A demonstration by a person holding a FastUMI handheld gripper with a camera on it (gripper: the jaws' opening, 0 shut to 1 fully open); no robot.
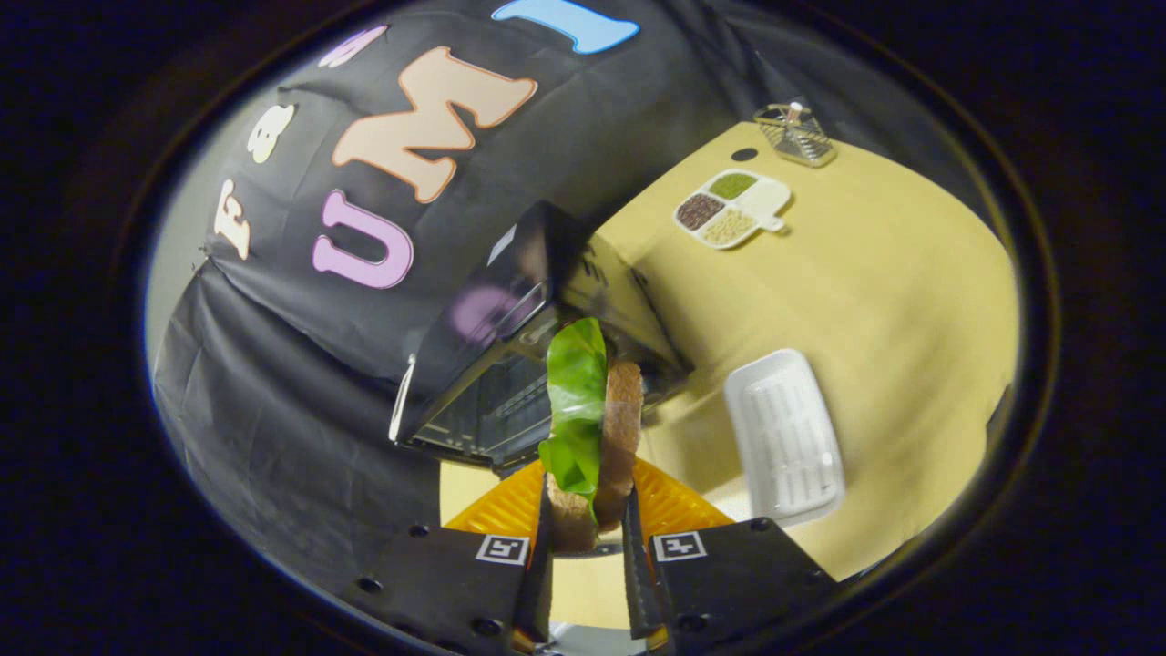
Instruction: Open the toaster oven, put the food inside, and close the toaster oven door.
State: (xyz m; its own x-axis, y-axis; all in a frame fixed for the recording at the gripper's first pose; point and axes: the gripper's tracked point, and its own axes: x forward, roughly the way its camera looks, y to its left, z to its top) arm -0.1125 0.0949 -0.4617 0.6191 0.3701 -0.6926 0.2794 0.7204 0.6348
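My tongs (588, 533) pinch the sandwich (601, 428) (lettuce on 1 side) before the open toaster oven (510, 355).

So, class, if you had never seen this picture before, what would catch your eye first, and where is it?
First comes the sandwich, bread with a bright green lettuce leaf, clamped upright between the jaws of the gripper. Just beyond it sits the black toaster oven with its door open, over an orange tray. To the side on the yellow table lies a white tray.
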